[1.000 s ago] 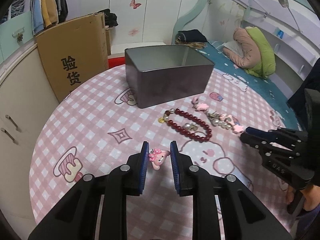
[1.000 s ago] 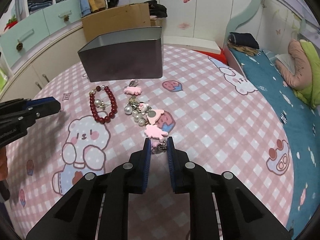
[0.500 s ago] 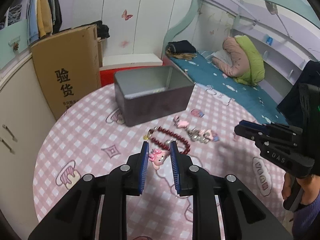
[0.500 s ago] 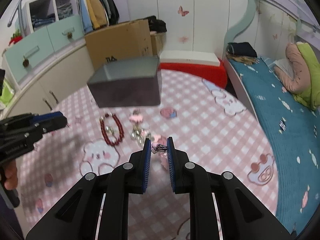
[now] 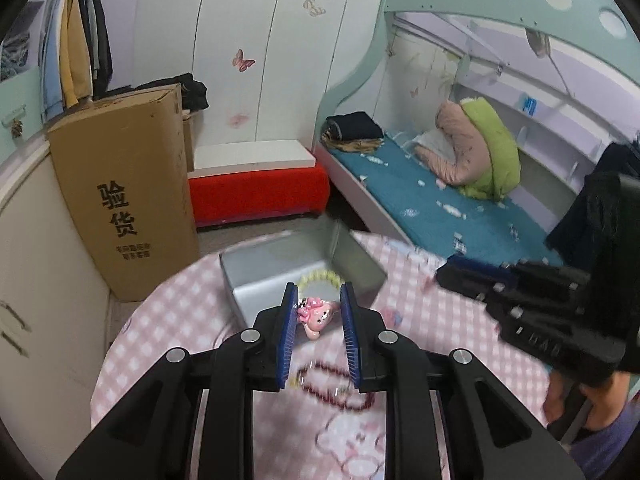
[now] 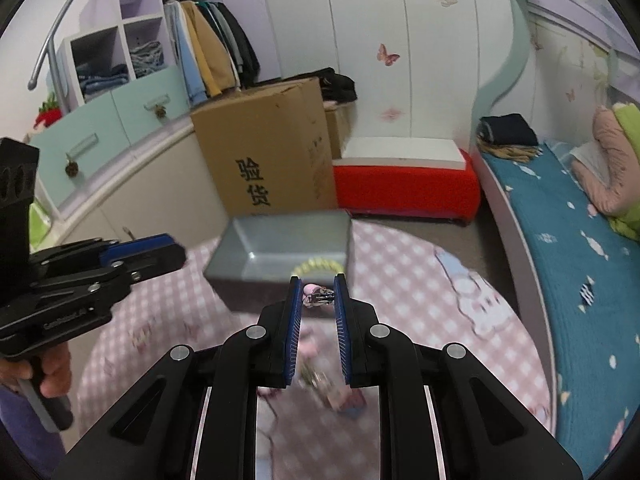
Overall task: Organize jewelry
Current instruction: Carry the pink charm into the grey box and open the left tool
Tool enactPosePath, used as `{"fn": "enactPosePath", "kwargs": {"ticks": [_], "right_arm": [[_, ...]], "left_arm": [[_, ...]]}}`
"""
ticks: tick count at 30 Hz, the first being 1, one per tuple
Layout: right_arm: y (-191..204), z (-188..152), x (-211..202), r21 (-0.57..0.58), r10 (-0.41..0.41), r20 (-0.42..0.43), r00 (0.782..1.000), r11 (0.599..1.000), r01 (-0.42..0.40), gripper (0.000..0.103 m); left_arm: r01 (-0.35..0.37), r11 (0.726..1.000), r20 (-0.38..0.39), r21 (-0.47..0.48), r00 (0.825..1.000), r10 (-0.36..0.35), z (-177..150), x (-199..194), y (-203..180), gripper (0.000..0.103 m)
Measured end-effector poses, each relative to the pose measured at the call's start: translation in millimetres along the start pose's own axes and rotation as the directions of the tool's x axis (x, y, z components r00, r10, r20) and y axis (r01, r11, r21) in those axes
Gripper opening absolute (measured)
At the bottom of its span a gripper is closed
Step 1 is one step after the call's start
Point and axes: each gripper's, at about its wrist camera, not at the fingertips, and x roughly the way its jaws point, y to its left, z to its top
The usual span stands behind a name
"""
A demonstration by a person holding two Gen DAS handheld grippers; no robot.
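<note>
My left gripper is shut on a pink bunny charm and holds it high above the table, just short of the open grey metal tin. A pale yellow bead bracelet lies inside the tin. A dark red bead bracelet lies blurred on the pink checked tablecloth below. My right gripper is shut on the metal clasp of the pink pearl chain, whose length hangs blurred below. The tin sits just ahead, the yellow bracelet inside.
A tall cardboard box stands beyond the round table's far left edge, with a red bench and a bed behind. The right gripper crosses the left view's right side; the left gripper shows at the right view's left.
Both grippers rose well above the table and moved towards the tin, carrying the charm and the chain. The tin's inside and the yellow bracelet have come into view.
</note>
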Motion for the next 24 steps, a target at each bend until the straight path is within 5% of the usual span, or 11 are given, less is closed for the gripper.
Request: {"fn": "enactPosePath", "kwargs": {"ticks": [10, 24], "right_arm": [[8, 40, 49, 0.012, 0.039, -0.03, 0.999, 0.999, -0.039, 0.017], [-1, 18, 94, 0.043, 0.047, -0.126, 0.991, 0.998, -0.041, 0.017]], "left_arm": [[-0.012, 0.999, -0.099, -0.052, 0.995, 0.007, 24, 57, 22, 0.02], [-0.035, 0.998, -0.173, -0.052, 0.985, 0.026, 8, 91, 25, 0.021]]}}
